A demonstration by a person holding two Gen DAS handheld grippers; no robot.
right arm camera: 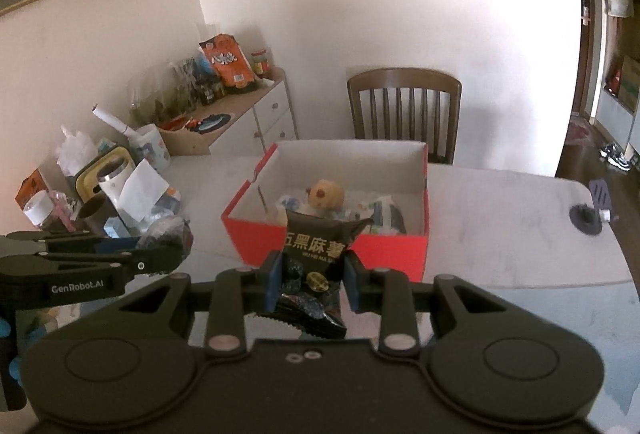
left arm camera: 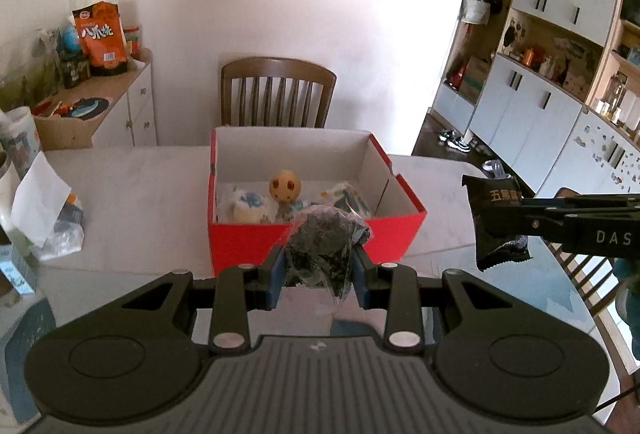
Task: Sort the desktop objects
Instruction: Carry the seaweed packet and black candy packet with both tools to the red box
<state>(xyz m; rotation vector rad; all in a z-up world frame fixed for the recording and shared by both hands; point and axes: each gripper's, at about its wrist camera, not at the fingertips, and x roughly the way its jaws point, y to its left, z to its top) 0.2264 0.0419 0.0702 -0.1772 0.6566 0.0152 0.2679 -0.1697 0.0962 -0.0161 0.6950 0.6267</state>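
Note:
A red open box [left arm camera: 248, 246] [right arm camera: 392, 246] stands on the white table and holds a round yellow toy [left arm camera: 285, 185] [right arm camera: 326, 193] and several small packets. My left gripper [left arm camera: 319, 270] is shut on a clear bag of dark stuff [left arm camera: 324, 246], held just in front of the box's near wall. It shows in the right wrist view [right arm camera: 160, 246] at the left. My right gripper [right arm camera: 310, 278] is shut on a black snack packet [right arm camera: 316, 246], held before the box's near wall. That packet [left arm camera: 498, 222] shows right of the box in the left wrist view.
A wooden chair [left arm camera: 278, 93] [right arm camera: 404, 105] stands behind the table. Cups, a flask and bags [right arm camera: 112, 185] crowd the table's left side; a white paper and plastic bag [left arm camera: 44, 209] lie there. A sideboard with snacks [left arm camera: 100, 45] is at the left wall. Cabinets [left arm camera: 540, 73] line the right.

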